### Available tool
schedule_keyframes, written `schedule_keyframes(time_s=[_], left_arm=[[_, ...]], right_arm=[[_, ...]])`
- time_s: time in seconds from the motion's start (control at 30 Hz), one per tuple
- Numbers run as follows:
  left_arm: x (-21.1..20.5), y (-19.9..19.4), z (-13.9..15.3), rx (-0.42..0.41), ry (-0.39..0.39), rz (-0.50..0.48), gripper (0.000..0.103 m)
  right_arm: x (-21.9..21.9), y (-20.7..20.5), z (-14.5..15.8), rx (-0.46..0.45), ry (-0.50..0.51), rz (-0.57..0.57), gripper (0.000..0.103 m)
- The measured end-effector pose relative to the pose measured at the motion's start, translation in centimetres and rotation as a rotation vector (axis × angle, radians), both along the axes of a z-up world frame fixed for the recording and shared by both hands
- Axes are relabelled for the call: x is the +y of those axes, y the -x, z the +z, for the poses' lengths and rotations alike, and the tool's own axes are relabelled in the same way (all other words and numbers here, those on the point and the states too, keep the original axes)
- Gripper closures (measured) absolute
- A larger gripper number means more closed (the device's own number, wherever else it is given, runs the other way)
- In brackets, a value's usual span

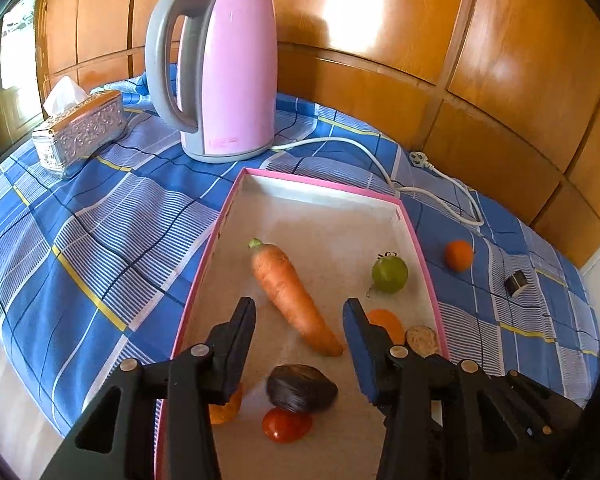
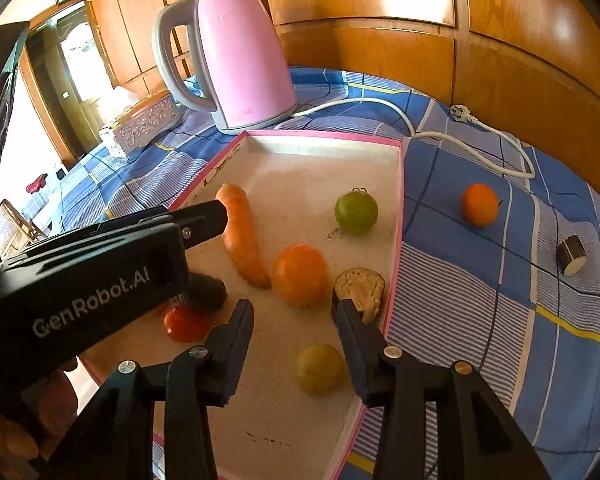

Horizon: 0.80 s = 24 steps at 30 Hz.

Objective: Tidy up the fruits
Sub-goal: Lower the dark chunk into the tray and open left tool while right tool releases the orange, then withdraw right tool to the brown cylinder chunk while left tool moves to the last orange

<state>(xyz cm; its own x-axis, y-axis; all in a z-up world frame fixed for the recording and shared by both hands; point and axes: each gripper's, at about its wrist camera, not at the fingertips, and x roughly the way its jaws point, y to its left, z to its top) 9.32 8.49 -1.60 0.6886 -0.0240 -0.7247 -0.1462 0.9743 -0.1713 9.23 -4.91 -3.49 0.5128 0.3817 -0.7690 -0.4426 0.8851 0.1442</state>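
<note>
A pink-rimmed tray [image 1: 416, 236] [image 2: 400, 184] on the checked cloth holds a carrot [image 1: 292, 296] [image 2: 242, 232], a green fruit [image 1: 389, 274] [image 2: 356, 208], an orange fruit [image 2: 300, 274], a cut eggplant piece [image 2: 360, 286], a dark fruit [image 1: 300, 388], a red tomato [image 1: 286, 424] [image 2: 186, 322] and a yellow-green fruit [image 2: 320, 368]. My left gripper [image 1: 300, 316] is open and empty above the tray. My right gripper [image 2: 294, 316] is open and empty above the tray. A small orange [image 1: 458, 255] [image 2: 479, 205] and an eggplant piece [image 1: 516, 282] [image 2: 571, 255] lie on the cloth outside the tray.
A pink kettle [image 1: 228, 76] [image 2: 236, 60] stands behind the tray, its white cord [image 1: 440, 184] [image 2: 480, 136] trailing right. A silver tissue box [image 1: 80, 132] [image 2: 142, 124] sits at the left. Wood panelling [image 1: 480, 80] backs the table.
</note>
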Motion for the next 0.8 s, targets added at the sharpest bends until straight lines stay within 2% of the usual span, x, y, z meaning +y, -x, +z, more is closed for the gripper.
schedule_keyframes(time_s=[0.43,0.8], left_arm=[[-1.2,1.4,0.6,-0.009,0.006,-0.020,0.057],[-3.7,2.4,1.4,-0.032,-0.019,-0.082,0.057]], right_arm=[[-1.4,1.5,1.4,-0.046,-0.016,-0.047,0.059],[-4.8,2.6,2.5,-0.077,-0.041,-0.138,0.059]])
